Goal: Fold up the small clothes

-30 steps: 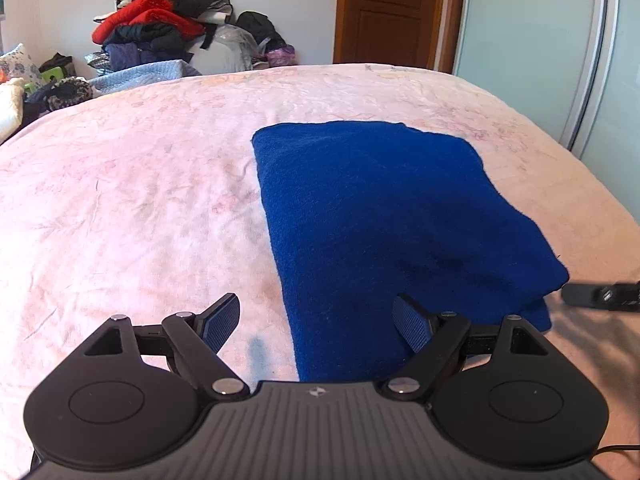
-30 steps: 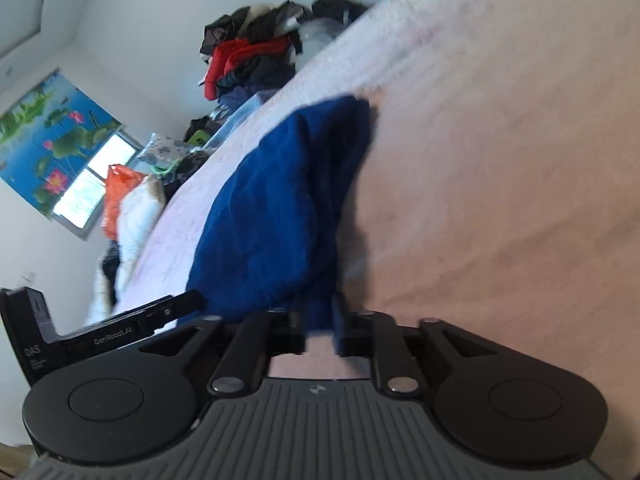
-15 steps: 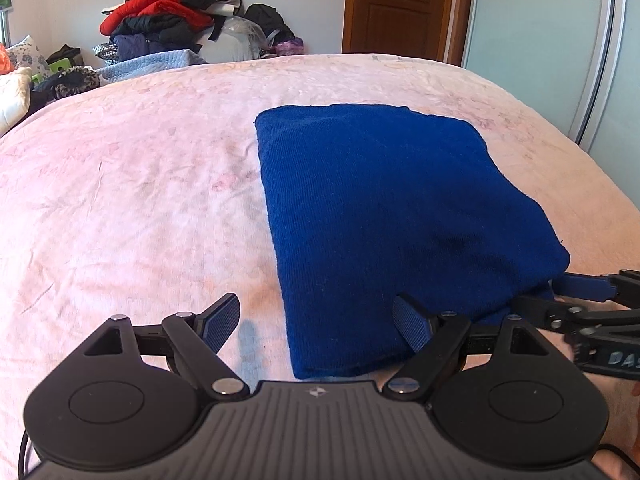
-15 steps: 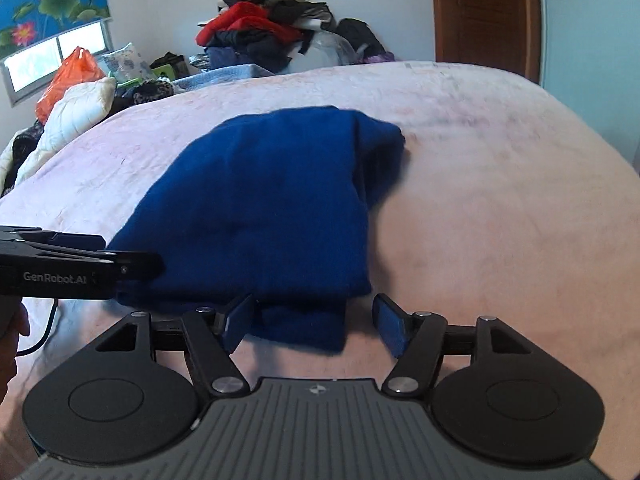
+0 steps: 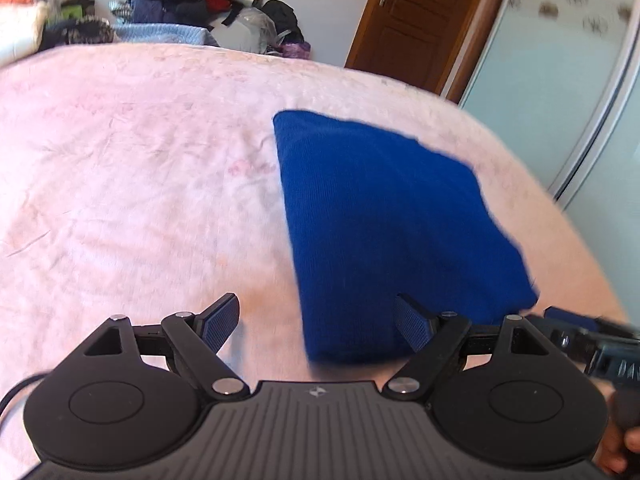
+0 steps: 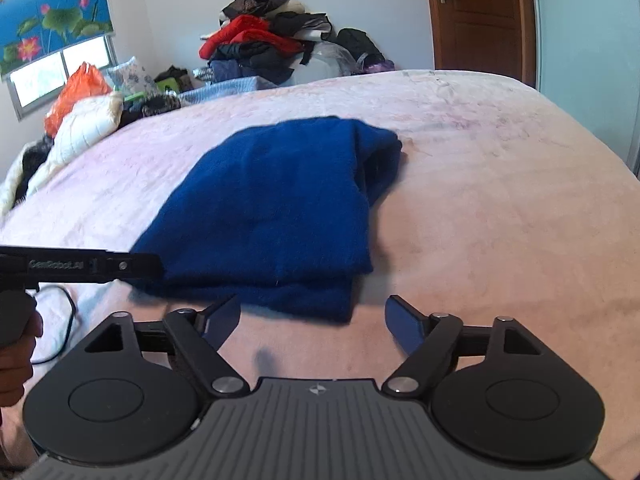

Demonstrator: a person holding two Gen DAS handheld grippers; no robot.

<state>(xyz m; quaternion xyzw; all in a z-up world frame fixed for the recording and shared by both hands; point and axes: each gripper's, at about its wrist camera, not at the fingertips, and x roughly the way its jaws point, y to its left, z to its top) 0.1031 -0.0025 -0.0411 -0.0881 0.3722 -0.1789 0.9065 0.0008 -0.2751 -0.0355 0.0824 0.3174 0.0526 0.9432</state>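
A folded dark blue garment (image 5: 392,224) lies flat on the pink bed cover (image 5: 140,168); it also shows in the right wrist view (image 6: 276,208), with stacked layers at its near and right edges. My left gripper (image 5: 318,322) is open and empty just short of the garment's near left corner. My right gripper (image 6: 314,322) is open and empty just short of the near right corner. Each gripper appears at the edge of the other's view, by the garment's near edge.
A heap of clothes (image 6: 264,44) is piled beyond the far side of the bed. Pillows and an orange bag (image 6: 76,92) lie at the far left under a window. A wooden door (image 5: 416,20) and a glass wardrobe front (image 5: 560,72) stand to the right.
The right gripper let go of the garment's near edge, opened wide and levelled out behind it. The left gripper stayed open and tilted as it shifted slightly.
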